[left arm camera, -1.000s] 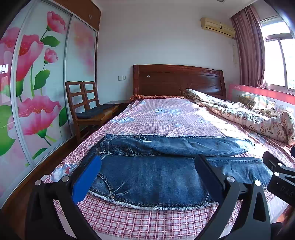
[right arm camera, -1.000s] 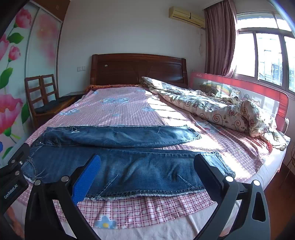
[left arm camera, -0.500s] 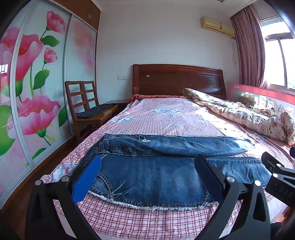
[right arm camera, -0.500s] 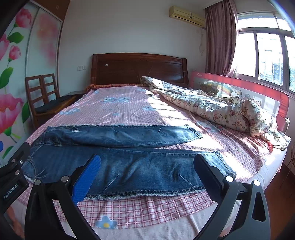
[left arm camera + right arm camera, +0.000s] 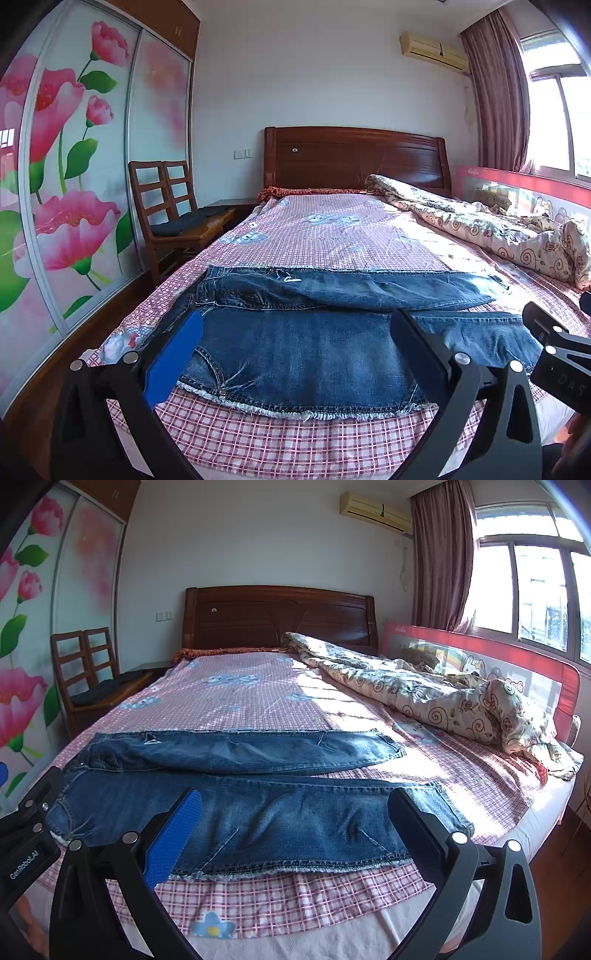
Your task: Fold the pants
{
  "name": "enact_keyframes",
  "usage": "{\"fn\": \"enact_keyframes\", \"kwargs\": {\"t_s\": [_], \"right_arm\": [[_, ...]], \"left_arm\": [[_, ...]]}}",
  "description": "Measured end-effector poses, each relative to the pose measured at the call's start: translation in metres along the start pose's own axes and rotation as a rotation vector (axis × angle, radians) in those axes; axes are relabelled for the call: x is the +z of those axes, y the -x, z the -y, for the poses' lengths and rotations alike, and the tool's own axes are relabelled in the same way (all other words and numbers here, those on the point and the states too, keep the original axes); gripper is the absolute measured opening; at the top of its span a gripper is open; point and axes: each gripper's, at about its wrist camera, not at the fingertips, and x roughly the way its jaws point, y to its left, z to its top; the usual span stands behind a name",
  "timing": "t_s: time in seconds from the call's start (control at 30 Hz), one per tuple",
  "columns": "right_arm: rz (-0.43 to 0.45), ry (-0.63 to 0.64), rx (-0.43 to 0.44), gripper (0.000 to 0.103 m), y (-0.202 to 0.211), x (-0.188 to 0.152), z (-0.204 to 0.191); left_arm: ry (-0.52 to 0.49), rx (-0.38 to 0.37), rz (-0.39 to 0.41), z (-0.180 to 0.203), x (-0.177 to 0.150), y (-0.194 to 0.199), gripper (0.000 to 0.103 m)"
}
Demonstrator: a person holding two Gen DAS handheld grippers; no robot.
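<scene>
- Left gripper [image 5: 295, 349]: fingers [image 5: 173, 360] standing wide apart, gripping nothing, hovering above the near edge of the bed over the waist end of the jeans.
- Right gripper [image 5: 293, 827]: fingers [image 5: 173, 838] likewise spread wide and empty, hovering over the near leg toward its hem.
- Jeans [image 5: 317, 347]: lying flat on the pink checked sheet [image 5: 332, 236], near the foot of the bed; long axis running crosswise to the bed, waist pointing left toward the wardrobe, hems pointing right toward the window; the two legs lying side by side, the farther one shorter in reach.
- Left wrist view only: waist pocket and rivets showing; flowered wardrobe doors [image 5: 74, 184] filling the left.
- Right wrist view only: both hems [image 5: 439, 805] showing; crumpled quilt [image 5: 443, 701] and red bed rail [image 5: 535, 664] lying beyond.
</scene>
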Motion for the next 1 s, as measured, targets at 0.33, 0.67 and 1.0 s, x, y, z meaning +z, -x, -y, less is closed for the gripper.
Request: {"fn": "enact_keyframes", "kwargs": {"t_s": [0.33, 0.67, 1.0], "right_arm": [[-0.002, 0.016, 0.010, 0.100, 0.001, 0.001, -0.003], [-0.004, 0.001, 0.017, 0.100, 0.000, 0.001, -0.002], [-0.316, -0.226, 0.254, 0.100, -0.048, 0.003, 0.046]], "left_arm": [[0.002, 0.005, 0.011, 0.001, -0.002, -0.001, 0.101], [-0.005, 0.007, 0.007, 0.002, -0.004, -0.002, 0.101], [-0.020, -0.071, -0.128, -0.047, 0.026, -0.041, 0.101]]}}
